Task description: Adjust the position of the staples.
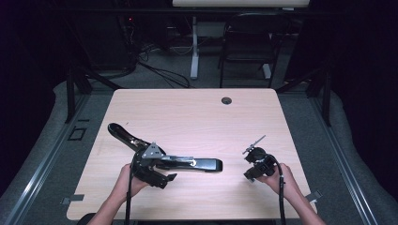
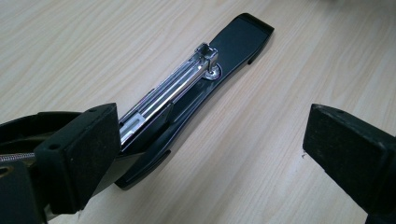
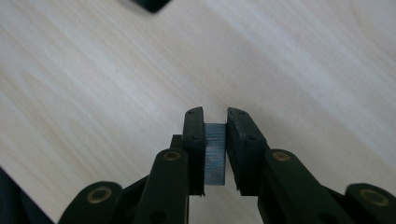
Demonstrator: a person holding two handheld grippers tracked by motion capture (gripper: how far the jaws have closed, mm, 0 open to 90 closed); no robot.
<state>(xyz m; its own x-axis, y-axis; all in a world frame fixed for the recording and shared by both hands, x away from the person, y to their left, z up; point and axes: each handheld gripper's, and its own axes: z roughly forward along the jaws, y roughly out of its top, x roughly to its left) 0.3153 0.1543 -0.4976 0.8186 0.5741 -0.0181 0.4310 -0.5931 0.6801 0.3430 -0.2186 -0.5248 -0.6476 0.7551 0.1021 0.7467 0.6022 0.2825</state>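
R gripper (image 3: 215, 154): jaws clenched on a staple strip (image 3: 215, 156), pads flat on both long sides, strip upright between them, hovering over bare table. Seen from above, R gripper (image 1: 257, 165) sits at the table's right, well apart from the stapler

L gripper (image 2: 205, 154): jaws spread wide, nothing pressed. One pad is just beside the stapler's rear end, touching or not – can't tell. The other pad is clear over wood

Stapler (image 1: 164, 157): long black body, opened out flat, lid swung back toward far left, base w/ chrome magazine (image 2: 180, 86) pointing right. Lies left of centre, near front edge

Handling, judged: strip is light, thin, brittle – glued staples snap if squeezed across the legs or bent, so grip by the flat sides as now, mid-length, gentle force. Stapler is heavy-ish, rigid, smooth plastic + metal, prob. slippery, hinge loose so the halves may swing. Best hold at the rear base near the hinge, to steady it while the strip goes in the channel

Table (image 1: 197, 112): pale wood laminate, smooth, low friction, cable hole at far edge. Room dark: grey carpet, chair (image 1: 248, 42) and cables behind
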